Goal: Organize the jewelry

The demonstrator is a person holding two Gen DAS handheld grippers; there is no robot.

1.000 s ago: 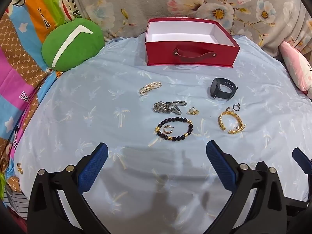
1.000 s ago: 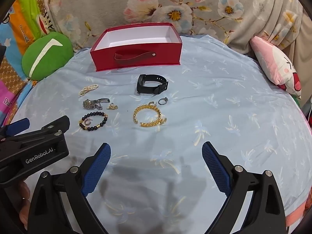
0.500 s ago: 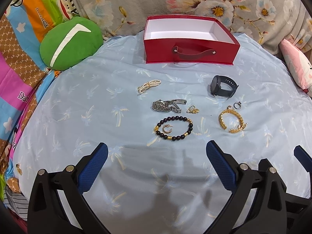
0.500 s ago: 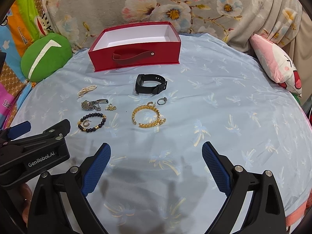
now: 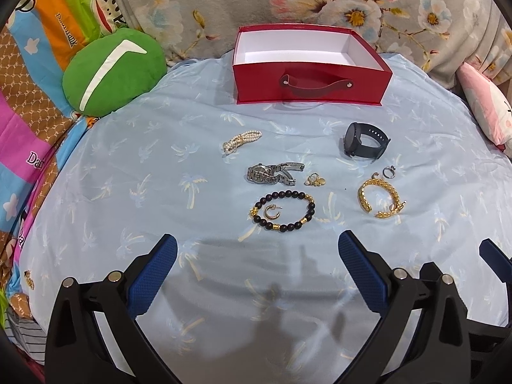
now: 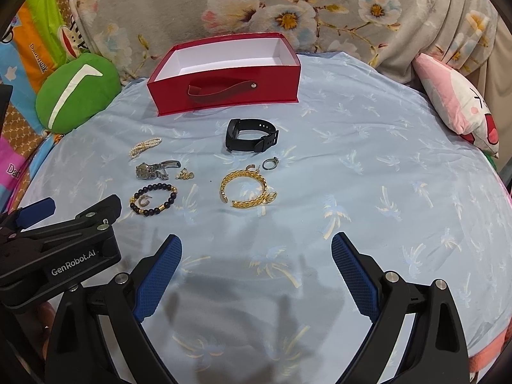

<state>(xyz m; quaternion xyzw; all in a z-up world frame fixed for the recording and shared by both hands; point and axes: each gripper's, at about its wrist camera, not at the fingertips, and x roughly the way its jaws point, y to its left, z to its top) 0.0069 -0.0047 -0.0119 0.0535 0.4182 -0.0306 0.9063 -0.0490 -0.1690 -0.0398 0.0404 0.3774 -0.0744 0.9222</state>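
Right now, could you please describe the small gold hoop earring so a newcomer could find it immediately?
Start at the red box and come toward the camera, past the silver watch, to the black bead bracelet. The hoop earring lies inside its ring, the only piece encircled by another.

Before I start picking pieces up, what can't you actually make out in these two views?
- Red box floor: near part hidden by its front wall, both views.
- Small gold cluster beside the silver watch: too small to identify.
- Ring: stone detail too small.
- Right hand-held gripper in left view: cut off by the right edge.
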